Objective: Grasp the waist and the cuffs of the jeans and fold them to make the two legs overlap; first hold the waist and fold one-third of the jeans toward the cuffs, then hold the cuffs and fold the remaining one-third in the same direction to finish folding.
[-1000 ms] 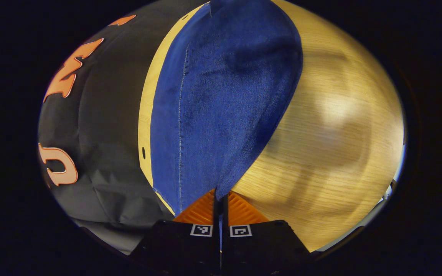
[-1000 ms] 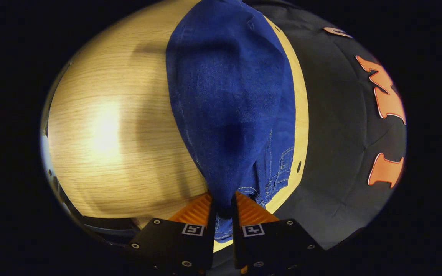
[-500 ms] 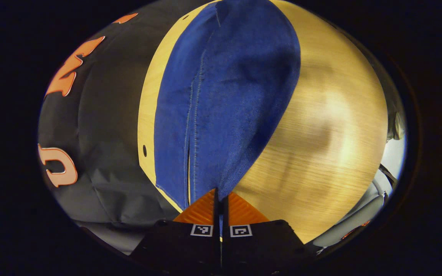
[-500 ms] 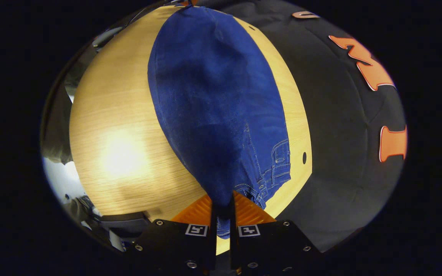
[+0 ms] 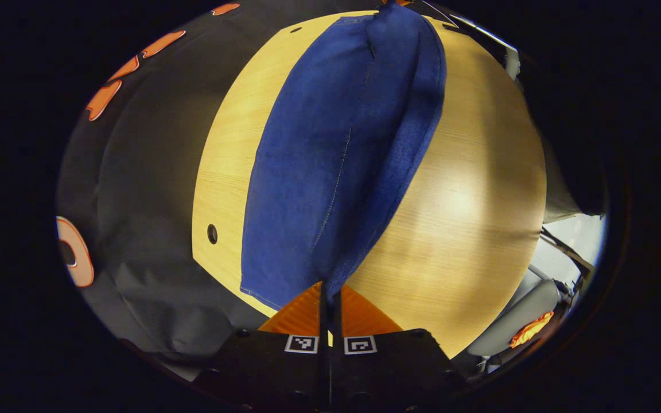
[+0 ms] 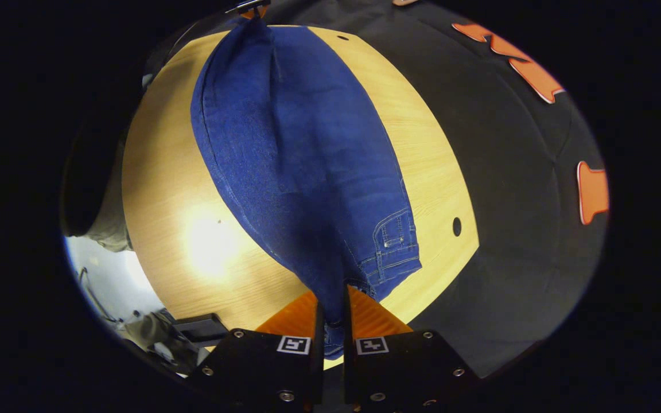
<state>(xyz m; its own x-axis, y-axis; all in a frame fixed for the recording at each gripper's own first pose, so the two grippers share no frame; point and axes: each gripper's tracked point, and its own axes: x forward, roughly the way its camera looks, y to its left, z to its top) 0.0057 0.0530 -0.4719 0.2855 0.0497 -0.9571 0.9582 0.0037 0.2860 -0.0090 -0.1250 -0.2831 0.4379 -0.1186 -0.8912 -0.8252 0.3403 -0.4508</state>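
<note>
Blue jeans (image 6: 307,172); wood-grain table (image 6: 164,229)

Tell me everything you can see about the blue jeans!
The jeans are dark blue denim with lighter stitched seams. They stretch long across the wooden table, partly lifted, with one long edge folding over. The right gripper pinches the waist end, where a belt loop and pocket stitching show. The left gripper pinches the cuff end, beside a hem lying flat near the table's edge.

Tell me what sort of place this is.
Likely a staged recording booth, not a home: a bare light wooden table backed by black cloth wall, with only the blue denim jeans stretched between two handheld grippers.
</note>
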